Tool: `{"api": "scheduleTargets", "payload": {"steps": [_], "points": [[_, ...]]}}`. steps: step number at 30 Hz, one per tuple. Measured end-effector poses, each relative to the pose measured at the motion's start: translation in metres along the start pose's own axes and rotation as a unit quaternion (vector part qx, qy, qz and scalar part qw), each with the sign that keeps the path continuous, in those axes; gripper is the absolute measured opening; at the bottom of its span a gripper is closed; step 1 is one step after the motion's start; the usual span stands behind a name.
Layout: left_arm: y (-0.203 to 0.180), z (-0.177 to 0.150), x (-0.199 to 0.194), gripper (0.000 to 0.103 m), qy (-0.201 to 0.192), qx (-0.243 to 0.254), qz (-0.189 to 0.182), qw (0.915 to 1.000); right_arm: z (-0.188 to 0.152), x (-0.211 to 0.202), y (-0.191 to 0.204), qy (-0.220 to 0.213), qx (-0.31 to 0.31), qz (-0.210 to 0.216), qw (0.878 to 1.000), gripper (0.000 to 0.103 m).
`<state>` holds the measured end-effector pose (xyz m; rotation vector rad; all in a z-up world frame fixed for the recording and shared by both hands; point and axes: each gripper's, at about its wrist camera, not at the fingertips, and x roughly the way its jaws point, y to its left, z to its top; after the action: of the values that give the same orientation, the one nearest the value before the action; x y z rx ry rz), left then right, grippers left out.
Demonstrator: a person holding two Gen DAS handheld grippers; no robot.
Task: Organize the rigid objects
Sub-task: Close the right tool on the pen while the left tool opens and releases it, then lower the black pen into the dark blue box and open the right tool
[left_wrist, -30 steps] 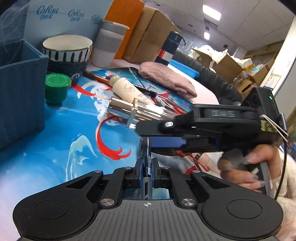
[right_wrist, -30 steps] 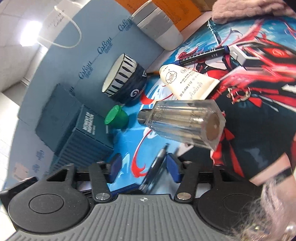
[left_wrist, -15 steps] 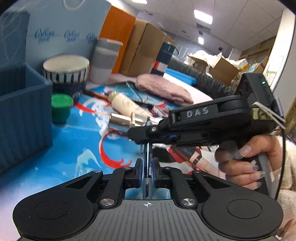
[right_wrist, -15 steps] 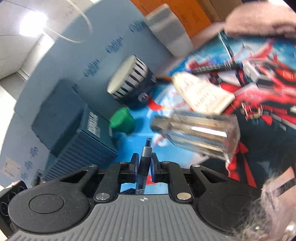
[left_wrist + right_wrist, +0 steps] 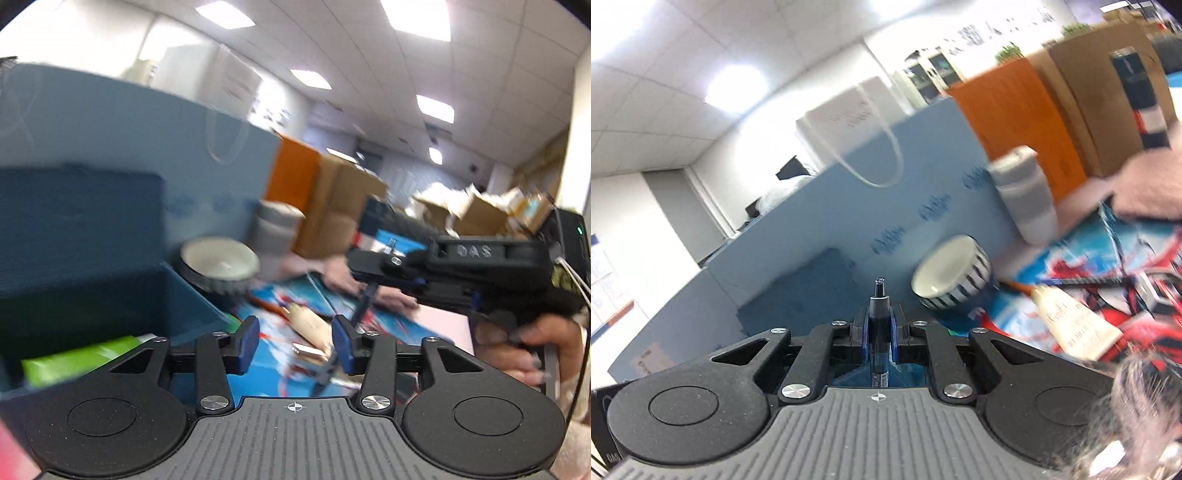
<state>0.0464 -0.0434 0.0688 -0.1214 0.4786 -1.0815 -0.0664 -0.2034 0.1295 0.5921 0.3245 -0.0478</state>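
My right gripper (image 5: 878, 334) is shut on a dark pen (image 5: 878, 314) that sticks up and forward between its blue pads, held up above the table. In the left wrist view the right gripper (image 5: 369, 291) crosses from the right with the pen (image 5: 347, 332) hanging down from it. My left gripper (image 5: 294, 343) is open and empty, right beside the pen's lower end. A dark blue storage box (image 5: 110, 295) stands at the left with a green item (image 5: 85, 360) inside. A cream tube (image 5: 1075, 325) lies on the printed mat (image 5: 1108, 273).
A striped bowl (image 5: 955, 280) and a grey-white cup (image 5: 1027, 199) stand behind the mat. A light blue bag (image 5: 886, 206), orange and cardboard boxes (image 5: 1071, 92) line the back. A pink cloth (image 5: 1148, 184) lies at the right. A shiny bottle (image 5: 310, 350) lies on the mat.
My left gripper has opened and let go of the pen. My right gripper closed on the pen and lifted it. Both views have tilted upward.
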Motion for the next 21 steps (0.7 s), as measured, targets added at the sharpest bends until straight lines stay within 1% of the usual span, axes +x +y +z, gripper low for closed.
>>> {"api": "scheduleTargets", "payload": {"steps": [1,3,6,7,8,10,11,12,14,18,21], "points": [[0.006,0.003,-0.006,0.05,-0.009,-0.005,0.008,0.9999,0.002,0.003,0.007,-0.003,-0.008,0.004,1.0,0.011],[0.018,0.01,-0.016,0.059,-0.03,-0.013,0.032,0.999,0.004,0.009,0.02,-0.013,-0.019,0.006,1.0,0.011],[0.039,0.014,-0.026,0.063,-0.044,-0.025,0.08,0.9955,0.008,0.02,0.036,-0.04,-0.026,0.002,0.999,0.011],[0.047,0.015,-0.028,0.064,-0.046,-0.033,0.097,0.9937,0.008,0.025,0.041,-0.048,-0.025,0.0,0.999,0.011],[0.055,0.015,-0.03,0.066,-0.049,-0.043,0.114,0.9913,0.008,0.03,0.045,-0.054,-0.022,-0.001,0.998,0.011],[0.07,0.017,-0.033,0.076,-0.054,-0.064,0.145,0.9858,0.007,0.041,0.053,-0.058,-0.015,-0.001,0.998,0.011],[0.076,0.018,-0.036,0.083,-0.057,-0.072,0.157,0.9834,0.005,0.048,0.057,-0.058,-0.013,0.002,0.998,0.011],[0.081,0.018,-0.038,0.088,-0.059,-0.078,0.163,0.9817,0.002,0.054,0.061,-0.054,-0.013,0.005,0.998,0.011],[0.088,0.019,-0.042,0.092,-0.065,-0.09,0.167,0.9798,-0.007,0.068,0.074,-0.047,-0.021,0.008,0.999,0.011],[0.098,0.018,-0.054,0.093,-0.074,-0.104,0.173,0.9767,-0.022,0.098,0.092,-0.044,-0.019,0.015,0.999,0.011],[0.107,0.018,-0.056,0.094,-0.078,-0.12,0.175,0.9741,-0.033,0.12,0.1,-0.041,-0.019,0.006,0.999,0.011]]}}
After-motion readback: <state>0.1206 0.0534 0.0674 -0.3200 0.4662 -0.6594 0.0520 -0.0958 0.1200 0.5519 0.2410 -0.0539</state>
